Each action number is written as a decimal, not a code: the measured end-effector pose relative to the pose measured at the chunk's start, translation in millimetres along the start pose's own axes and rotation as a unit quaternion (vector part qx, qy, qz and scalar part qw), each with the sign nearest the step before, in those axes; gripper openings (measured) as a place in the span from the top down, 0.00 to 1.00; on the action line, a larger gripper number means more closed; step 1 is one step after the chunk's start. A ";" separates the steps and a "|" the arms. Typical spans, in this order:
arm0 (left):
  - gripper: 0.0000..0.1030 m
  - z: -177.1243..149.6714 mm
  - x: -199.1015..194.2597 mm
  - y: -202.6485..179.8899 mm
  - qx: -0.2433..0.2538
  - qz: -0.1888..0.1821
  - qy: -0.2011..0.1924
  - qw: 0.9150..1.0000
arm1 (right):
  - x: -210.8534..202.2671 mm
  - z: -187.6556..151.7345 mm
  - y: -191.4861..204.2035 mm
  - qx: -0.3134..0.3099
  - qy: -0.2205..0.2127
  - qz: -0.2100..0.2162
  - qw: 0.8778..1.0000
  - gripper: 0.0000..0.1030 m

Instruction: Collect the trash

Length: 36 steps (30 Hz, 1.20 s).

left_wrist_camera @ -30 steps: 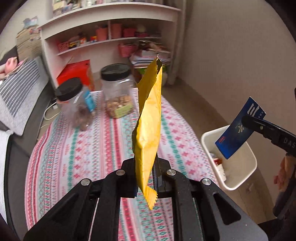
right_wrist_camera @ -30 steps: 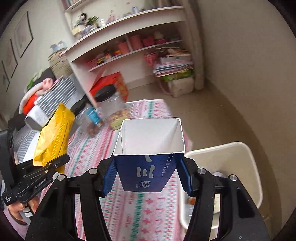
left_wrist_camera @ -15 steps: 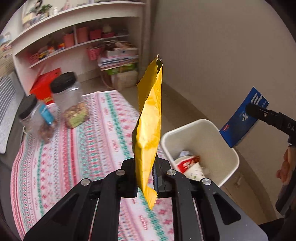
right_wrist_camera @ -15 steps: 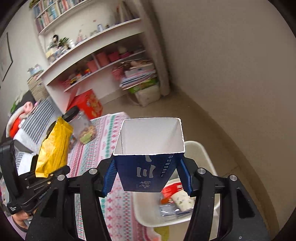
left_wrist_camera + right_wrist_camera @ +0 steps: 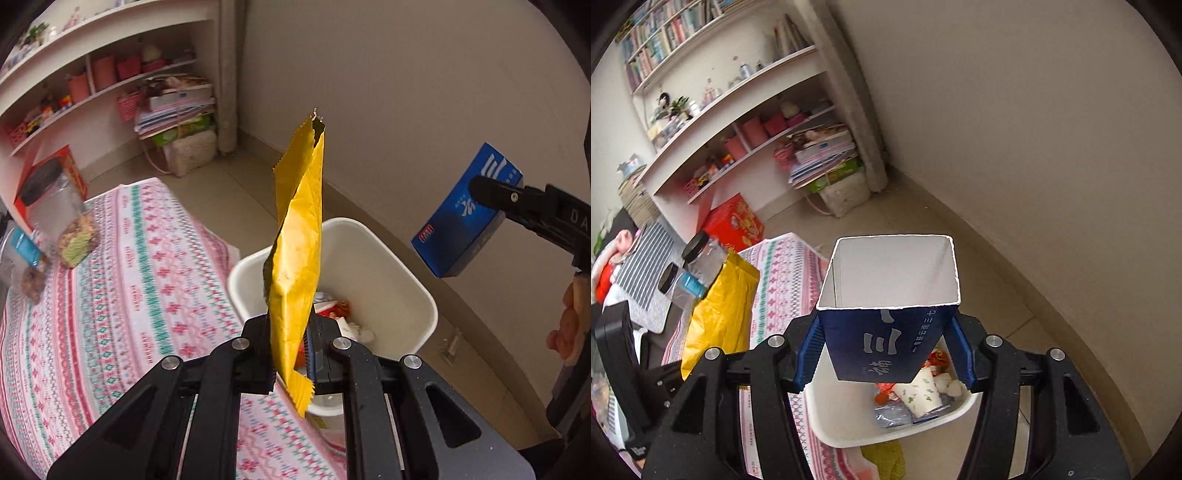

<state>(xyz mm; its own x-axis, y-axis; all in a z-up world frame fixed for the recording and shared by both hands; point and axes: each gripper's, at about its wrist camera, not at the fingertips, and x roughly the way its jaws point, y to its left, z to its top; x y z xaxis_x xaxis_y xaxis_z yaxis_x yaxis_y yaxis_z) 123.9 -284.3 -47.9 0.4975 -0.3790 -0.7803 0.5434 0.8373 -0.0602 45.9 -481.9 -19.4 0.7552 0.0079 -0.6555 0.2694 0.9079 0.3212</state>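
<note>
Left gripper [image 5: 290, 354] clamps an upright yellow snack bag [image 5: 297, 258]; right gripper [image 5: 886, 354] clamps an open blue carton [image 5: 886, 325] above the white bin [image 5: 849, 432].

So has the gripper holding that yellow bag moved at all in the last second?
Yes. The left gripper with the yellow bag has swung off the patterned tablecloth toward the white bin, which now sits right below it.

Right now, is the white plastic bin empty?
No. In the right wrist view the white plastic bin already holds trash, including a crumpled paper cup and red wrappers.
</note>
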 end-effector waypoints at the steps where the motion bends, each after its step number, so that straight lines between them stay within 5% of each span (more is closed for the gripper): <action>1: 0.89 0.8 3.0 -4.6 0.003 -0.003 0.002 1.000 | -1.2 0.3 -5.1 0.006 -0.001 -0.003 1.000 0.43; 4: 0.89 4.6 10.2 -14.3 0.010 -0.007 0.006 1.000 | -6.2 0.2 -18.9 0.025 -0.013 -0.018 0.999 0.21; 16: 0.87 14.1 32.3 -37.9 0.021 -0.015 0.020 0.999 | -20.6 4.0 -54.3 0.078 -0.035 -0.048 0.995 0.21; 17: 0.84 15.0 33.4 -40.5 0.023 -0.016 0.023 0.999 | -21.5 4.4 -54.5 0.080 -0.037 -0.051 0.995 0.21; 19: 0.50 16.3 34.9 -41.0 0.024 -0.013 0.024 0.999 | -22.7 4.8 -54.3 0.080 -0.041 -0.060 0.994 0.21; 27: 0.44 10.8 25.0 -40.1 0.035 0.009 0.009 0.999 | -25.2 7.4 -45.2 0.075 -0.050 -0.088 0.992 0.11; 36: 0.23 -8.6 -11.7 -12.2 0.006 0.099 -0.045 0.994 | -19.3 -0.1 7.8 0.031 -0.051 -0.125 0.990 0.07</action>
<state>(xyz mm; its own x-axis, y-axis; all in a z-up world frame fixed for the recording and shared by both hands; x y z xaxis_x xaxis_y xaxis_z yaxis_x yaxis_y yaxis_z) 105.7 -286.7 -43.4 0.6530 -0.2413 -0.7179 0.4373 0.8941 0.0972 33.4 -475.0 -4.4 0.7160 -0.2590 -0.6483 0.4894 0.8485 0.2015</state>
